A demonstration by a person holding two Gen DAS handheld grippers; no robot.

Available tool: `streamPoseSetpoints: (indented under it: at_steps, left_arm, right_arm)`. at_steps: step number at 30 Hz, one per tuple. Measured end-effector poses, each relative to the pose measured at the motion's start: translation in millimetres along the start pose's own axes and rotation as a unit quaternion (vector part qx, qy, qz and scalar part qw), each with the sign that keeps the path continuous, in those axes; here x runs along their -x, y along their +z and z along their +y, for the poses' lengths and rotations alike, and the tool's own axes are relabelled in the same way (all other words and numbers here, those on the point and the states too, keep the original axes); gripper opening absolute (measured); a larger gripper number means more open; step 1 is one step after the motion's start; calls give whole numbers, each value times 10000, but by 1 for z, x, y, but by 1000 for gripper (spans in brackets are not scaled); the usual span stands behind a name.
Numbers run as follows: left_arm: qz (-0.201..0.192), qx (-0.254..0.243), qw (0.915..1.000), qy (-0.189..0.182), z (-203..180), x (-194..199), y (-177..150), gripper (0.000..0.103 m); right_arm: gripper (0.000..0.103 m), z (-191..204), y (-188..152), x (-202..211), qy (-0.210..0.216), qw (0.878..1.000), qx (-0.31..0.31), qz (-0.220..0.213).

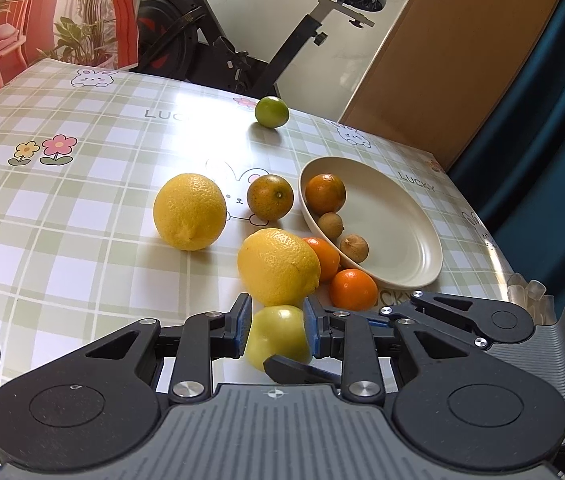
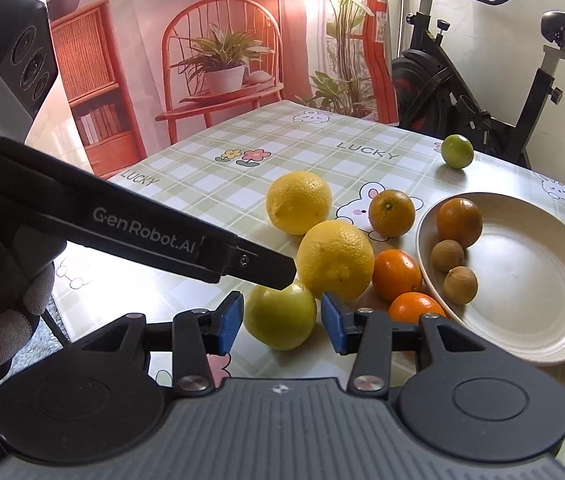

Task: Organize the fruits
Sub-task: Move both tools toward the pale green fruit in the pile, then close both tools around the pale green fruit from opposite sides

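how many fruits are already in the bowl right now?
3 in the bowl: a dark orange at the far left side, and two small brown fruits, one just below it, the other nearer the camera. All sit along the left wall; none looks hidden.

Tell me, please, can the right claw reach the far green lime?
Probably, if the right claw goes over: the lime stands alone, but the near lemon lies between them.
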State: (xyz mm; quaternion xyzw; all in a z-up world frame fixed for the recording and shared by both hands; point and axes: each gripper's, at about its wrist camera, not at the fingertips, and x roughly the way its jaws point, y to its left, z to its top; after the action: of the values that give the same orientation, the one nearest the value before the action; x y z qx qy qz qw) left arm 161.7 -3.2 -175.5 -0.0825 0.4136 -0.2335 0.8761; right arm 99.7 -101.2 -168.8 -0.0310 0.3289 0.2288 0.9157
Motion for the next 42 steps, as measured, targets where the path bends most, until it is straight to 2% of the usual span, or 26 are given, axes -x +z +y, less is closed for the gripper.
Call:
streamPoseSetpoints:
  at_steps: [4,12,28,42]
  left_arm:
    - [-22,90,10000,-10,5,0,-1,29]
    - [158,144,9994,-287,5,-10,-5,30]
    - [316,61,9989,-350,0,-16,-7,40]
    - [365,-43,9988,-318,-4,-17,-9,43]
  right_arm:
    - [51,3,1,-11,17,9996,184,202]
    - [52,-2,-5,-22,-42,9991,-21,417]
    - [50,-6,-11,-14,-18,9993,-271,241]
    - [49,-8,-14,-11,-5,9992,-354,199]
